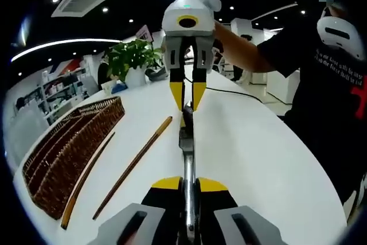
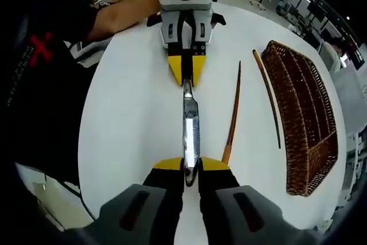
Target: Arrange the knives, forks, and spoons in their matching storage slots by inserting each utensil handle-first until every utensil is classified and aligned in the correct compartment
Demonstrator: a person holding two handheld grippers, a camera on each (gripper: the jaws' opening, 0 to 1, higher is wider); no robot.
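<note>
In the left gripper view, the left tongs [image 1: 187,186] were seen at 6 o'clock, closed narrowly on one end of a table knife [image 1: 187,159]. The knife was held above a white desk [image 1: 258,159] and ran straight toward 12 o'clock, where its far end was gripped by the right tongs [image 1: 188,98], held by a person's hand. At 9 o'clock a wicker storage tray [image 1: 69,147] with long slots was lying on the desk, and two brown chopsticks [image 1: 133,164] were lying between it and the knife, near the tray and apart from each other.

In the right gripper view, the right tongs [image 2: 190,167] were seen at 6 o'clock, clamped on the knife [image 2: 190,127], with its shiny metal stretched toward 12 o'clock. The left tongs [image 2: 186,78] were shut on the far end. The chopsticks [image 2: 232,119] were lying at 2 o'clock beside the knife, and the wicker tray [image 2: 304,119] was at 3 o'clock on the desk [image 2: 132,113].
</note>
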